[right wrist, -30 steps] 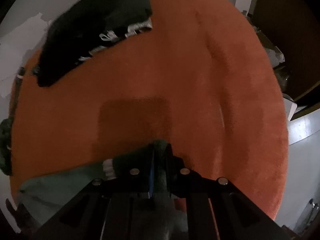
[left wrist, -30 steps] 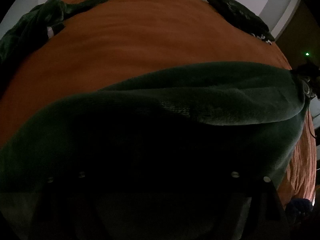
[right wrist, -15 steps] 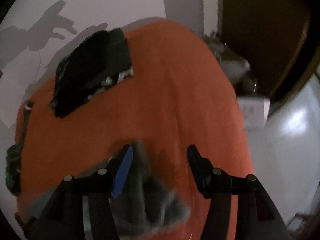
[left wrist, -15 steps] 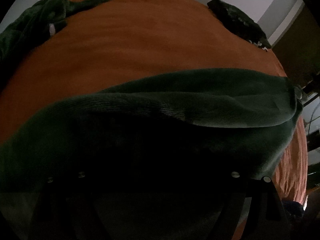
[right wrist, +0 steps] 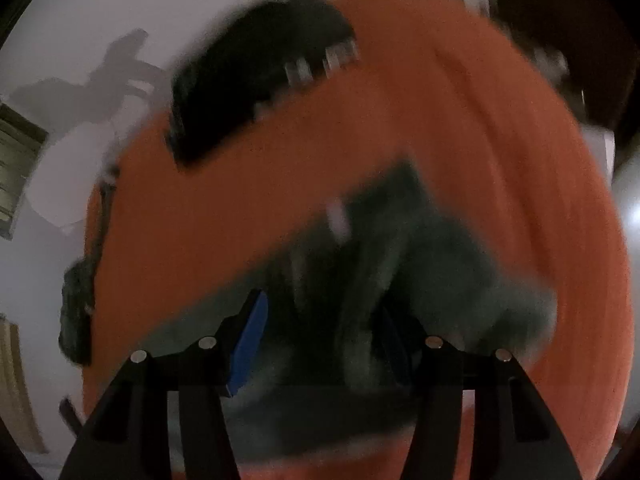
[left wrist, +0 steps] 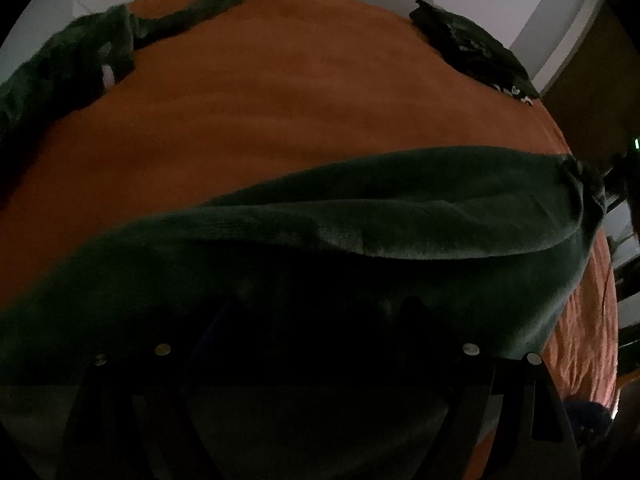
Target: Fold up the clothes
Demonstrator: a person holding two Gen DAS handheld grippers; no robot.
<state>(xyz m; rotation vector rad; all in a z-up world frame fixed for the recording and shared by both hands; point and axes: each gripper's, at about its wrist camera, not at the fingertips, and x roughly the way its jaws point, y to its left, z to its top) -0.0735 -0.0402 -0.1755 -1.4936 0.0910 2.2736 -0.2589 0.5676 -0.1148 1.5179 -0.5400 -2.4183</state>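
A dark green fleece garment lies across the orange bedspread, folded over itself, close in front of my left gripper. The left fingers are wide apart, dark and half hidden under the cloth's shadow. In the blurred right wrist view the same green garment lies below my right gripper, whose jaws stand open and empty above it, blue pad showing.
A folded black garment lies at the far right of the bed; it also shows in the right wrist view. A crumpled green garment lies at the far left. White wall behind, dark doorway to the right.
My right gripper opened, let go of the green garment and lifted away; the view swings. My left gripper's fingers now show spread apart under the cloth.
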